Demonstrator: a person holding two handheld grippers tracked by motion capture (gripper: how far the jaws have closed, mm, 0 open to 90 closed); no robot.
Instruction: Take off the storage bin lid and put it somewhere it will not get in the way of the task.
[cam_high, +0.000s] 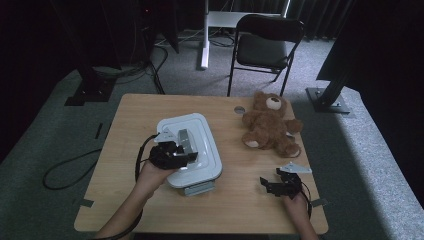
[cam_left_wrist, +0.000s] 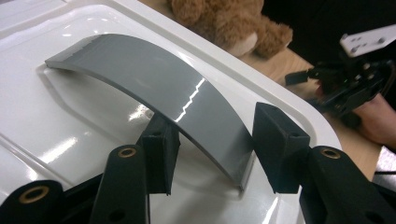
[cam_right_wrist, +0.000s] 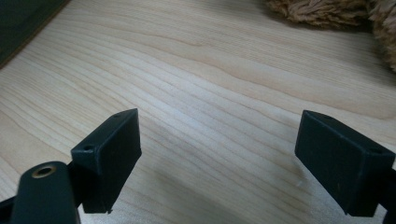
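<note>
Left gripper (cam_high: 186, 156) sits over the white lidded box (cam_high: 210, 150), which lies near the middle of the table (cam_high: 130, 115), its long side running from the far edge toward the near edge. In the left gripper view the two black jaws straddle the near end of the grey arched handle (cam_left_wrist: 154, 79) on the lid (cam_left_wrist: 70, 121): one pad tucks under the arch on its left side, the other stands just off its right edge with a thin gap visible, so the grasp reads as closing round the handle but not yet clamped. Straddling the arch crosswise makes sense, since it is the one raised part of the lid that narrow jaws can span; taking it near one end probably serves to tip the lid up from that side. Right gripper (cam_high: 274, 186) rests near the near-right corner of the table, well apart from the box, jaws spread wide over bare wood and grasping nothing; likely parked to leave the left hand room. Teddy bear (cam_high: 270, 125) lies face up toward the far-right corner, beside the box but not touching it, plausibly waiting to go inside once the lid is off.
</note>
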